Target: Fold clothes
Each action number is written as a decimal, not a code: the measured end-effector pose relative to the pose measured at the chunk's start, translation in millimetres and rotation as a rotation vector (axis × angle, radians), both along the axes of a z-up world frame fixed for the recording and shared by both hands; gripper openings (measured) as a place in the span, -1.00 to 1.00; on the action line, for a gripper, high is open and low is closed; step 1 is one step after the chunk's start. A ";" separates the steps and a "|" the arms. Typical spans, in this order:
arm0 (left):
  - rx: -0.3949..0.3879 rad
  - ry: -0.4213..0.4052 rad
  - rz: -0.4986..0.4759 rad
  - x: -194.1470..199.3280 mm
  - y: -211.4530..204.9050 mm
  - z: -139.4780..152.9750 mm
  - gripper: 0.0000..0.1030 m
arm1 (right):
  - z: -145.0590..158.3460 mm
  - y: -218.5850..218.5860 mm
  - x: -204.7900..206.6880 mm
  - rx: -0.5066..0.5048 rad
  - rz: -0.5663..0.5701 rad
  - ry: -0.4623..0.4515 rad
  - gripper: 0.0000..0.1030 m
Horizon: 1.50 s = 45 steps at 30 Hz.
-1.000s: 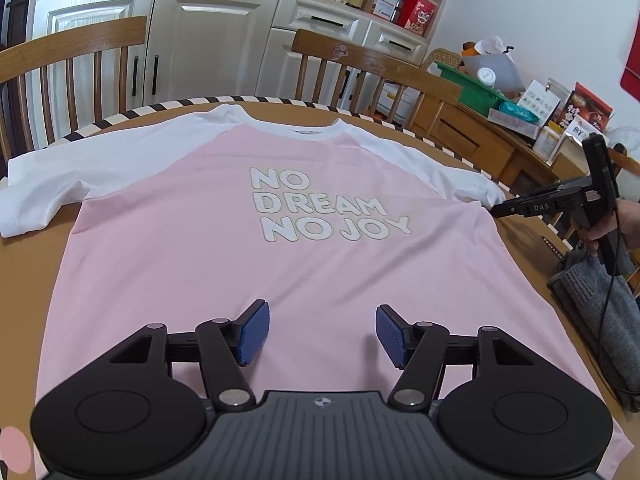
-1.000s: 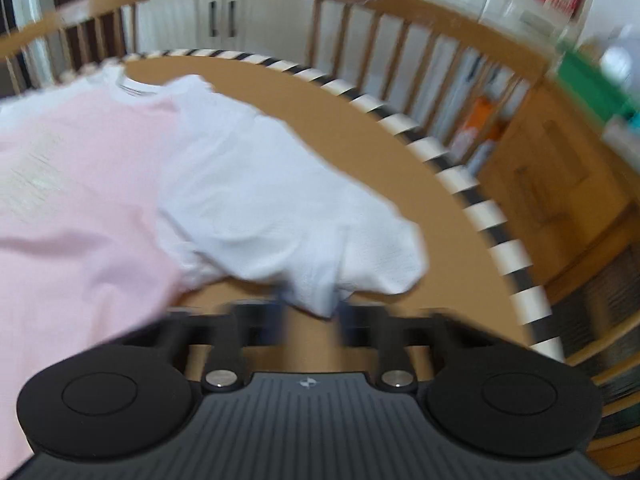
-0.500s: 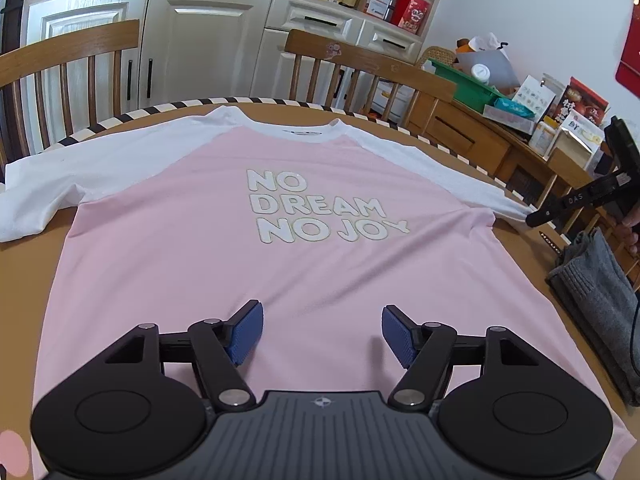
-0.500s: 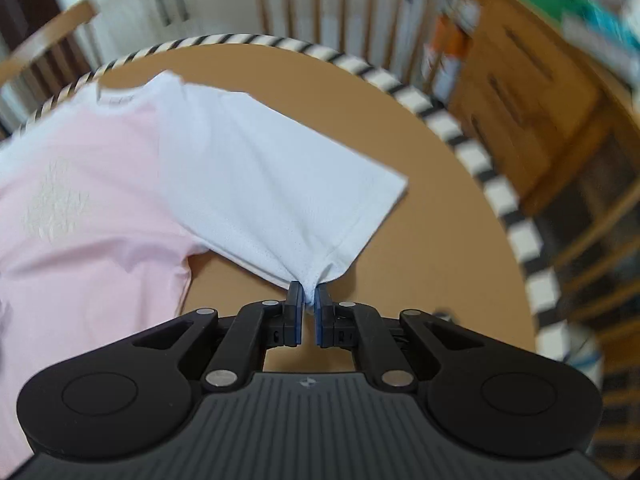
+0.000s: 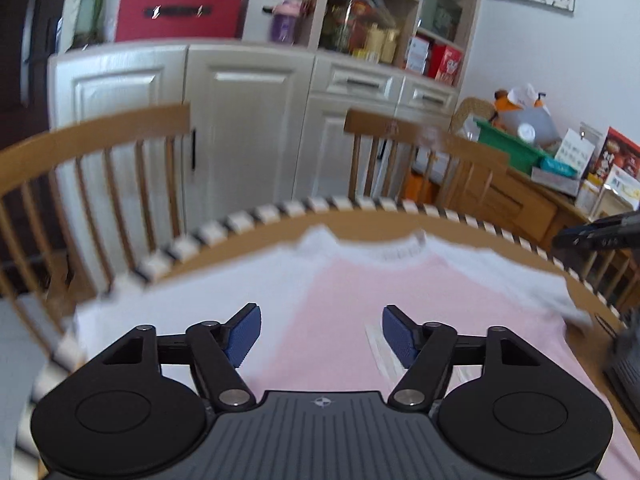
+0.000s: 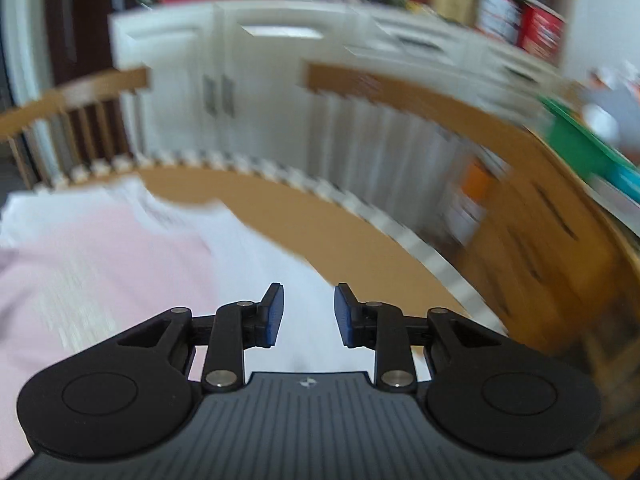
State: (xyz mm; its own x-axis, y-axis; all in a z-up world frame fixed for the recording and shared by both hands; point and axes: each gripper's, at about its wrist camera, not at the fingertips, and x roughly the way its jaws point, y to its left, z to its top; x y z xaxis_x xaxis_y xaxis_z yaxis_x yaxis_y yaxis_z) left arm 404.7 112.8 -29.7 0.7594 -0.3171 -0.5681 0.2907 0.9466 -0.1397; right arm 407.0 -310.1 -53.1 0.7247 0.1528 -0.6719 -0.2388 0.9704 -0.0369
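A pink T-shirt (image 5: 400,292) with white sleeves and collar lies flat on the round wooden table (image 5: 360,220). My left gripper (image 5: 322,334) is open and empty above the shirt's upper chest, near the left sleeve (image 5: 180,312). My right gripper (image 6: 308,314) is open and empty above the white right sleeve (image 6: 260,256); the pink body (image 6: 100,260) lies to its left. Both views are blurred. The right gripper also shows at the far right edge of the left wrist view (image 5: 600,232).
Wooden chairs (image 5: 100,184) stand around the table's far side, with white cabinets (image 5: 240,120) behind. A wooden sideboard (image 5: 520,200) with boxes stands at the right. A grey garment (image 5: 628,356) lies at the table's right edge.
My right gripper has let go of the sleeve and opened, and the sleeve now lies flat. Both grippers have tilted up and moved toward the shirt's collar end.
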 end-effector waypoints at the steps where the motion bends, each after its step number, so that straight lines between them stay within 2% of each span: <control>1: 0.000 -0.004 -0.022 23.5 -2.3 -0.7 0.14 | -8.3 11.9 19.0 0.000 0.012 0.001 -0.43; 3: -0.012 0.019 -0.065 67.6 -11.0 -7.7 -0.05 | -26.4 32.1 55.2 0.024 0.038 0.041 -0.44; 6: -0.015 0.063 -0.041 116.7 -21.8 -25.5 -0.04 | -47.1 56.4 91.5 0.006 0.057 0.059 -0.37; 7: 0.005 0.069 -0.039 127.9 -26.1 -31.9 0.01 | -52.4 61.6 98.5 -0.003 0.056 0.064 -0.28; 10: 0.102 0.106 -0.068 153.2 -39.6 -49.8 0.12 | -67.2 74.1 112.9 -0.008 0.066 0.098 -0.30; 12: 0.176 0.142 -0.120 163.4 -48.6 -61.0 0.10 | -74.8 78.5 117.8 0.001 0.078 0.132 -0.53; 13: 0.207 0.122 -0.138 164.3 -52.4 -63.6 -0.02 | -76.8 80.0 116.6 0.022 0.077 0.130 -0.78; 14: 0.207 0.117 -0.151 165.9 -53.8 -64.4 -0.13 | -76.5 81.6 116.9 0.032 0.076 0.137 -0.88; 15: 0.183 0.124 -0.158 170.5 -55.0 -63.6 -0.64 | -77.0 85.1 117.9 0.026 0.074 0.136 -0.90; 16: 0.170 0.129 -0.153 175.1 -57.6 -63.0 -0.92 | -77.6 88.2 117.3 0.004 0.074 0.121 -0.91; 18: 0.200 0.104 -0.154 180.9 -66.3 -63.6 -0.93 | -79.0 92.9 118.0 -0.031 0.060 0.090 -0.92; 19: 0.229 0.079 -0.158 181.4 -72.0 -64.9 -0.93 | -78.8 91.7 118.8 -0.031 0.040 0.083 -0.92; 21: 0.240 0.055 -0.132 180.7 -78.4 -68.5 -0.89 | -80.3 89.1 122.6 -0.012 -0.002 0.086 -0.92; 22: 0.238 0.048 -0.109 180.1 -79.3 -70.1 -0.71 | -81.3 88.4 122.6 -0.002 -0.012 0.086 -0.90; 23: 0.250 0.034 -0.086 180.0 -79.6 -70.4 -0.57 | -82.1 90.0 123.1 -0.011 -0.016 0.082 -0.79; 24: 0.268 0.012 -0.068 179.9 -78.4 -69.2 -0.19 | -81.4 92.1 124.3 -0.044 -0.021 0.073 -0.66; 25: 0.283 -0.023 -0.059 177.3 -73.4 -65.6 -0.02 | -79.1 93.9 122.6 -0.080 -0.024 0.059 -0.41; 26: 0.283 -0.062 -0.042 172.7 -63.4 -58.4 -0.03 | -74.6 92.8 117.8 -0.093 -0.032 0.029 -0.35; 27: 0.253 -0.093 -0.004 166.7 -47.2 -48.2 -0.04 | -69.5 91.6 112.4 -0.103 -0.040 -0.003 -0.37; 29: 0.180 -0.141 0.070 153.8 -12.5 -27.9 0.04 | -52.3 88.2 93.4 -0.049 -0.051 -0.077 -0.36; 30: 0.108 -0.117 0.101 143.5 11.2 -19.4 0.14 | -44.1 86.9 81.0 -0.010 -0.036 -0.094 -0.35; 32: 0.022 -0.051 0.130 116.4 53.6 -9.4 0.15 | -33.8 93.1 53.0 0.038 0.034 -0.109 -0.36; 35: 0.122 -0.013 0.095 58.6 84.4 -9.4 0.14 | -33.8 116.0 14.9 0.045 0.170 -0.064 -0.37; 39: 0.229 0.030 0.034 -11.1 94.8 -25.1 0.13 | -45.6 163.5 -13.5 0.093 0.325 0.022 -0.43; 41: 0.247 0.049 0.010 -32.9 91.9 -38.2 0.12 | -51.9 191.7 -22.2 0.094 0.387 0.050 -0.43; 45: 0.239 0.097 0.035 -47.5 90.1 -63.0 0.10 | -62.1 236.2 -42.9 0.051 0.486 0.107 -0.44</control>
State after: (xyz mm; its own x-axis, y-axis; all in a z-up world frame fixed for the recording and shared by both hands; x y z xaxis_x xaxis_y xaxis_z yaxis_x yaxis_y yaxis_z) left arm 357.2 202.9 -92.7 0.7062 -0.1396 -0.6941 0.2530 0.9654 0.0632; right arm 364.1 -74.0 -115.3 0.4886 0.4906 -0.7215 -0.6639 0.7456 0.0573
